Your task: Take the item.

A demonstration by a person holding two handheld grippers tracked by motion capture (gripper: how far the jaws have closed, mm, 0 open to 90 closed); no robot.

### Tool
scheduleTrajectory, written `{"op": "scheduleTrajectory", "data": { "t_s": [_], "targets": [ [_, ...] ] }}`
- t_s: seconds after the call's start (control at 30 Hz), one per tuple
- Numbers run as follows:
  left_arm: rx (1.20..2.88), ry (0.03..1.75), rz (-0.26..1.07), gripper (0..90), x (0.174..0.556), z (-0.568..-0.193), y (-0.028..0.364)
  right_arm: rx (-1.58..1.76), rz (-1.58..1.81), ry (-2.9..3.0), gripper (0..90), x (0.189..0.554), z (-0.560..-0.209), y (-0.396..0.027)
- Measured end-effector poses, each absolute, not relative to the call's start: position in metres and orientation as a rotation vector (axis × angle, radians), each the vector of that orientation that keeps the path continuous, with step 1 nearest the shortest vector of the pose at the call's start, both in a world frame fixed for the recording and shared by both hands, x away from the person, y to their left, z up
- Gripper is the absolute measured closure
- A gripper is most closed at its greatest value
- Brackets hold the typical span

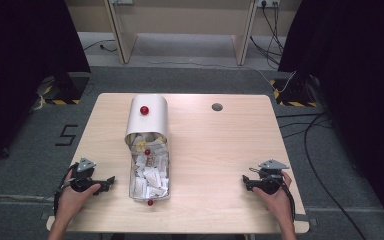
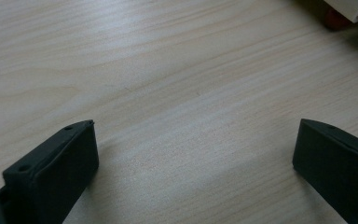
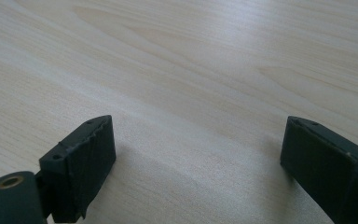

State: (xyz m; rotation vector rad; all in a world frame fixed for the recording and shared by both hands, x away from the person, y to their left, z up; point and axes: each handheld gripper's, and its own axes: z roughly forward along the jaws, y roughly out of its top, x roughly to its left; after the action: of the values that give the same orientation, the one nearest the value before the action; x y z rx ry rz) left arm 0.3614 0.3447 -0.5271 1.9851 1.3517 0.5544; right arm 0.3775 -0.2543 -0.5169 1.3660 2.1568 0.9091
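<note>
A long silver metal box (image 1: 132,175) lies left of the table's middle, full of white paper packets (image 1: 151,176). Its curved lid (image 1: 155,120), with a red knob (image 1: 144,110), is rolled back at the far end. Another red knob (image 1: 150,202) sits at the box's near end and appears again as a red knob (image 2: 335,18) in the left gripper view. My left gripper (image 1: 109,183) (image 2: 196,122) rests low over the table just left of the box, open, with bare wood between its jaws. Near the front right, my right gripper (image 1: 245,181) (image 3: 198,119) is open too, over bare wood.
The light wooden table (image 1: 215,150) has a round cable hole (image 1: 217,107) at the far right. Dark curtains and stands flank the table, and cables (image 1: 310,140) run over the floor on the right. A person's hands hold both grippers near the front edge.
</note>
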Motion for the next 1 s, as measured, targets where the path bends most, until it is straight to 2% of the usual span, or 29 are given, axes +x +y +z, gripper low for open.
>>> {"op": "scheduleTrajectory", "data": {
  "t_s": [0.1, 0.13, 0.33, 0.67, 1.0],
  "targets": [
    [1.985, 1.352, 0.555, 0.0, 0.361, -0.527, 0.345, 1.369, 0.911, 2.158, 11.8, 0.377, -0.517, -0.254],
    [1.985, 1.352, 0.554, 0.0, 0.361, -0.527, 0.345, 1.355, 0.922, 2.162, 15.2, 0.377, -0.516, -0.255],
    [1.985, 1.352, 0.554, 0.0, 0.362, -0.527, 0.345, 1.367, 0.969, 2.152, 19.8, 0.376, -0.516, -0.257],
    [1.985, 1.352, 0.554, 0.0, 0.362, -0.527, 0.345, 1.326, 1.022, 2.125, 20.5, 0.373, -0.509, -0.255],
    [1.983, 1.353, 0.554, 0.0, 0.362, -0.527, 0.345, 1.230, 1.129, 2.126, 22.0, 0.367, -0.488, -0.232]
  ]
}}
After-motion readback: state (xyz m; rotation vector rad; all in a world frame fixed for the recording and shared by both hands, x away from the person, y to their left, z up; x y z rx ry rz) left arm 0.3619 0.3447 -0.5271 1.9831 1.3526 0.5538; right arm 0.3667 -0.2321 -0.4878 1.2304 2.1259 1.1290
